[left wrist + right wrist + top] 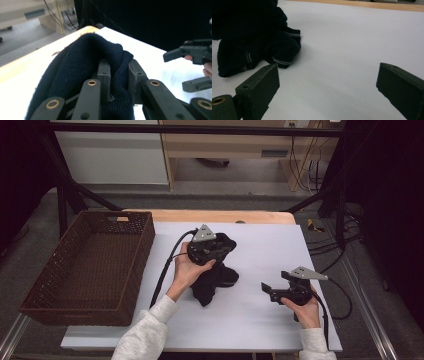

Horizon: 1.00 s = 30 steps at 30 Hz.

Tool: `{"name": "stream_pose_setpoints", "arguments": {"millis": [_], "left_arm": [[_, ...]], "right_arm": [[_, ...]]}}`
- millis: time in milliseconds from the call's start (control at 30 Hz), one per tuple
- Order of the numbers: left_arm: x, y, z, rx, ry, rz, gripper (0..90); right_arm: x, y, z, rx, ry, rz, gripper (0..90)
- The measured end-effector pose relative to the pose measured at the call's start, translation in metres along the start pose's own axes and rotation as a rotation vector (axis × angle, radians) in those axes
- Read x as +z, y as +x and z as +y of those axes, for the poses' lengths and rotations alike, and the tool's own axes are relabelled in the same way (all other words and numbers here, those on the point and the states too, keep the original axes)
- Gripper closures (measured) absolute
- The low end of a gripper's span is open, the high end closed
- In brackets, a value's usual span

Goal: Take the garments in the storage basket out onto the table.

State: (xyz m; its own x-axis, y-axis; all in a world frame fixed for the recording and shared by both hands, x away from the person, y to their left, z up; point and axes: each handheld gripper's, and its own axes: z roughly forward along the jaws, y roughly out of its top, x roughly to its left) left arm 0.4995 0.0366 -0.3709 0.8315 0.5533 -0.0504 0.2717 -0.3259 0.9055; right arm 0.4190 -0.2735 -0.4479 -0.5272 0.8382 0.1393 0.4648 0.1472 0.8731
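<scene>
A dark navy knit garment [216, 279] lies bunched on the white sheet near the table's middle. My left gripper [221, 251] reaches into its upper part. In the left gripper view the two black jaws of my left gripper [119, 68] stand close together with a fold of the garment [82, 57] pinched between them. My right gripper [274, 281] hovers low over the sheet to the right of the garment, jaws wide apart and pointing left towards it. Nothing lies between the jaws of my right gripper [328, 75]; the garment [249, 37] is ahead and to the left.
A brown wicker basket [145, 251] stands at the left of the table, with nothing visible inside. The white sheet [265, 245] covers the wooden tabletop. Cables trail off the right edge. My right gripper [183, 68] also appears in the left gripper view.
</scene>
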Motion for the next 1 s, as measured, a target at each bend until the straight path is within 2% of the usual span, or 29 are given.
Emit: {"name": "stream_pose_setpoints", "arguments": {"millis": [100, 133, 200, 233, 367, 400, 433, 467, 500, 567, 600, 633, 800, 933, 967, 1000], "left_arm": [[0.004, 0.000, -0.007, -0.004, 0.008, -0.014, 71.0], [0.006, 0.000, -0.009, -0.008, 0.018, -0.031, 66.8], [0.009, -0.001, -0.012, 0.002, 0.035, -0.037, 66.1], [0.011, -0.003, -0.013, -0.002, 0.041, -0.057, 59.7], [0.008, -0.007, -0.010, 0.008, 0.029, -0.063, 43.5], [0.005, -0.009, -0.009, 0.011, 0.024, -0.071, 43.5], [-0.001, -0.013, -0.005, 0.035, 0.024, -0.050, 32.1], [-0.001, -0.013, -0.005, 0.035, 0.024, -0.050, 28.9], [-0.005, -0.014, -0.003, 0.050, 0.020, -0.033, 25.3], [-0.014, -0.015, 0.000, 0.040, 0.009, -0.009, 16.6], [-0.024, -0.014, 0.002, 0.032, 0.014, 0.008, 14.8], [-0.024, -0.014, 0.002, 0.032, 0.014, 0.008, 13.3], [-0.050, -0.003, 0.001, 0.019, 0.025, 0.063, 9.2], [-0.071, 0.008, -0.009, -0.012, 0.016, 0.087, 8.6], [-0.079, 0.012, -0.015, -0.026, 0.017, 0.094, 7.5], [-0.079, 0.012, -0.015, -0.026, 0.017, 0.094, 7.3]], "right_arm": [[0.001, 0.001, 0.000, 0.004, 0.004, -0.001, 5.1], [0.001, 0.001, -0.001, 0.001, 0.005, -0.003, 5.1], [0.002, 0.001, -0.001, 0.001, 0.006, -0.003, 5.1], [0.002, 0.001, -0.001, 0.002, 0.006, -0.005, 5.1], [0.001, 0.001, -0.001, 0.005, 0.000, -0.006, 5.2], [0.001, 0.001, -0.001, 0.005, 0.000, -0.006, 5.2], [0.000, 0.001, -0.001, 0.005, -0.004, -0.008, 5.2], [0.000, 0.001, -0.001, 0.005, -0.004, -0.008, 5.2], [-0.001, 0.001, 0.000, 0.006, -0.009, -0.008, 5.2], [-0.001, 0.001, 0.000, 0.007, -0.011, -0.007, 5.3], [-0.001, 0.001, 0.000, 0.005, -0.014, -0.007, 5.2], [-0.001, 0.001, 0.000, 0.005, -0.014, -0.007, 5.2], [-0.001, 0.003, 0.000, 0.007, -0.019, 0.000, 5.2], [0.000, 0.003, 0.001, 0.007, -0.021, 0.004, 5.2], [0.000, 0.004, 0.001, 0.013, -0.021, 0.006, 5.2], [0.000, 0.004, 0.001, 0.013, -0.021, 0.006, 5.2]]}}
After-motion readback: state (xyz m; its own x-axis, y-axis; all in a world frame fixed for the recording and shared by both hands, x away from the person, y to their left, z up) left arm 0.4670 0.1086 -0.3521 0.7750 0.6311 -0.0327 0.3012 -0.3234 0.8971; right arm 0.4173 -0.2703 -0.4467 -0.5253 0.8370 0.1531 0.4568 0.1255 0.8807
